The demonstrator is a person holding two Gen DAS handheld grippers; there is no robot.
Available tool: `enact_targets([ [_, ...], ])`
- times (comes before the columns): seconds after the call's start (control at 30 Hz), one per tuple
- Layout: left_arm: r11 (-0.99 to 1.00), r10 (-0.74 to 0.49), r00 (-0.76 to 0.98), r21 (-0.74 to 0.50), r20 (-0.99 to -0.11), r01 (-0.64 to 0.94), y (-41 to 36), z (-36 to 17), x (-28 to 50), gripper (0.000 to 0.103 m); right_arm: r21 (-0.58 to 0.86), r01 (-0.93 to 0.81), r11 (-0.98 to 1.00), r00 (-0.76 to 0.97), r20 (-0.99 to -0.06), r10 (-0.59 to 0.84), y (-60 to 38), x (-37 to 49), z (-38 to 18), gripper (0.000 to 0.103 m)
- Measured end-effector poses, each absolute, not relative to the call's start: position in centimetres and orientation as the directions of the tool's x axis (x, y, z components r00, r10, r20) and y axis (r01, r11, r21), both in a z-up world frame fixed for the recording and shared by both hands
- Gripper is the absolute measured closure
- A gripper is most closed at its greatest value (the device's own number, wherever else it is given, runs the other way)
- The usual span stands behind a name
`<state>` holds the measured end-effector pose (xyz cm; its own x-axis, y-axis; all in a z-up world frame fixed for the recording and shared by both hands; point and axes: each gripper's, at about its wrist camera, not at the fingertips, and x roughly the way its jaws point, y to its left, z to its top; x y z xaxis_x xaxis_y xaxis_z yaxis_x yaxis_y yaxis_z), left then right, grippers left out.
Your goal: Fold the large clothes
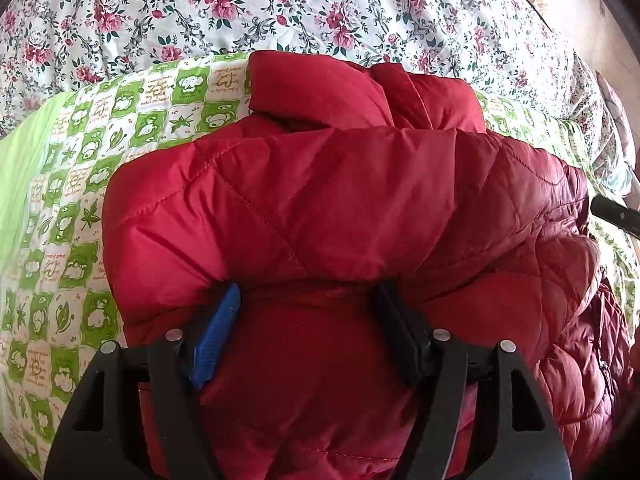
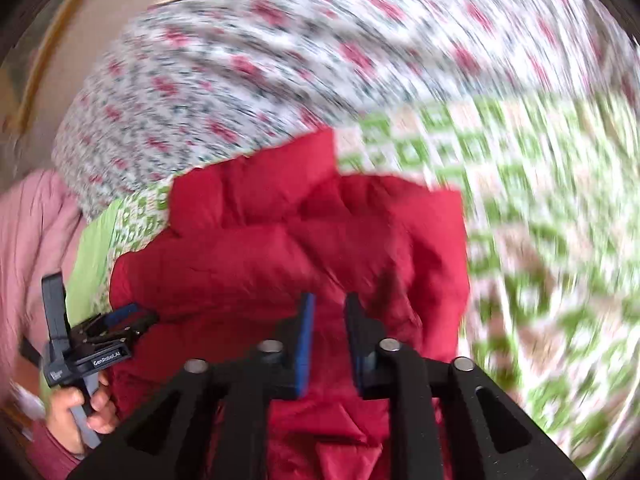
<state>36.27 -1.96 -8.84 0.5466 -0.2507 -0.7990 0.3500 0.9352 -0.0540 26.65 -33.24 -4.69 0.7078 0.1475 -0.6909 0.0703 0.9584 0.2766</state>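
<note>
The red quilted jacket [image 1: 320, 216] is lying bunched on the green-checked blanket [image 1: 80, 184] over the floral bedspread [image 1: 280, 4]. The left gripper [image 1: 308, 300] is standing with fingers spread wide, a thick puffy fold bulging between them. The right gripper [image 2: 330, 308] is hovering with fingers narrowly parted over the cloth; whether they are pinching it, I cannot tell. It is looking partly folded, still lumpy, needing tidying.
</note>
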Motion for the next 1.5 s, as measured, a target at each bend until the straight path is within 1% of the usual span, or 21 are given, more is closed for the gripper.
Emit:
enact_targets([
  [0.07, 0.935, -0.253, 0.548, -0.056, -0.797, 0.351, -1.9, -8.9, 36.2, 0.033, 0.236, 0.062, 0.97, 0.686, -0.716, 0.13, -32.9, 27.9, -5.4, 0.068],
  [0.1, 0.934, -0.256, 0.549, -0.058, -0.796, 0.351, -1.9, -8.9, 36.2, 0.033, 0.165, 0.101, 0.981, 0.638, -0.768, 0.063, -33.1, 28.8, -7.2, 0.072],
  [0.13, 0.933, -0.259, 0.55, -0.059, -0.794, 0.354, -1.9, -8.8, 36.1, 0.033, 0.118, 0.124, 0.985, 0.595, -0.804, 0.022, -33.7, 29.4, -9.1, 0.074],
  [0.17, 0.933, -0.256, 0.553, -0.051, -0.793, 0.357, -2.0, -8.9, 36.0, 0.033, 0.129, 0.123, 0.984, 0.588, -0.808, 0.033, -34.2, 29.5, -10.3, 0.075],
  [0.2, 0.933, -0.247, 0.558, -0.039, -0.792, 0.357, -2.1, -8.9, 35.9, 0.033, 0.177, 0.127, 0.976, 0.613, -0.788, 0.063, -35.0, 29.1, -11.0, 0.078],
  [0.23, 0.934, -0.244, 0.56, -0.036, -0.792, 0.356, -2.1, -8.9, 35.8, 0.033, 0.184, 0.138, 0.973, 0.617, -0.784, 0.061, -35.2, 28.8, -11.0, 0.081],
  [0.27, 0.935, -0.244, 0.559, -0.04, -0.793, 0.352, -2.1, -8.8, 35.8, 0.033, 0.169, 0.15, 0.974, 0.614, -0.788, 0.042, -35.1, 28.8, -10.8, 0.083],
  [0.37, 0.942, -0.247, 0.568, -0.056, -0.785, 0.332, -1.7, -7.8, 34.8, 0.034, 0.122, 0.148, 0.981, 0.605, -0.796, 0.007, -34.1, 29.0, -10.5, 0.083],
  [0.47, 0.943, -0.265, 0.591, -0.075, -0.762, 0.325, -0.9, -6.6, 33.0, 0.033, 0.154, 0.148, 0.977, 0.61, -0.791, 0.032, -34.6, 28.8, -10.7, 0.083],
  [0.57, 0.952, -0.211, 0.58, -0.03, -0.787, 0.305, -0.6, -7.7, 33.0, 0.033, 0.167, 0.147, 0.975, 0.613, -0.789, 0.042, -34.9, 28.6, -10.7, 0.083],
  [0.7, 0.956, -0.192, 0.555, -0.026, -0.809, 0.292, -0.8, -8.7, 34.1, 0.032, 0.163, 0.148, 0.976, 0.61, -0.791, 0.04, -34.6, 28.0, -10.9, 0.083],
  [0.8, 0.96, -0.182, 0.546, -0.027, -0.818, 0.28, -0.9, -8.1, 33.9, 0.033, 0.222, 0.148, 0.964, 0.624, -0.777, 0.083, -35.2, 27.6, -10.2, 0.083],
  [0.83, 0.96, -0.182, 0.544, -0.027, -0.819, 0.28, -0.7, -7.6, 33.5, 0.033, 0.252, 0.156, 0.955, 0.627, -0.773, 0.101, -35.6, 27.2, -9.7, 0.082],
  [0.87, 0.96, -0.186, 0.546, -0.031, -0.817, 0.279, -0.5, -7.3, 33.1, 0.033, 0.268, 0.163, 0.949, 0.63, -0.769, 0.11, -35.8, 26.7, -9.4, 0.077],
  [0.9, 0.96, -0.193, 0.547, -0.041, -0.814, 0.277, -0.2, -7.0, 32.7, 0.033, 0.286, 0.171, 0.943, 0.634, -0.765, 0.117, -36.1, 25.9, -8.8, 0.078],
  [0.97, 0.959, -0.217, 0.547, -0.072, -0.809, 0.274, 0.4, -6.3, 31.7, 0.033, 0.32, 0.168, 0.932, 0.639, -0.756, 0.144, -36.4, 24.5, -8.0, 0.075],
  [1.07, 0.955, -0.239, 0.539, -0.096, -0.808, 0.279, 0.9, -6.0, 30.1, 0.027, 0.352, 0.155, 0.923, 0.635, -0.751, 0.18, -36.5, 22.7, -7.5, 0.074],
  [1.1, 0.954, -0.241, 0.534, -0.097, -0.811, 0.283, 1.0, -6.1, 29.4, 0.027, 0.366, 0.144, 0.919, 0.625, -0.754, 0.202, -36.4, 22.0, -7.6, 0.074],
  [1.3, 0.953, -0.261, 0.536, -0.127, -0.803, 0.274, 2.3, -5.4, 25.7, 0.027, 0.395, 0.115, 0.911, 0.594, -0.763, 0.255, -35.7, 18.7, -7.7, 0.073],
  [1.43, 0.958, -0.25, 0.561, -0.116, -0.789, 0.263, 3.3, -4.9, 23.3, 0.027, 0.407, 0.091, 0.909, 0.593, -0.755, 0.279, -35.2, 16.7, -7.0, 0.07],
  [1.5, 0.958, -0.25, 0.561, -0.119, -0.789, 0.26, 3.7, -4.9, 22.3, 0.027, 0.401, 0.073, 0.913, 0.599, -0.75, 0.282, -34.8, 15.7, -6.4, 0.066],
])
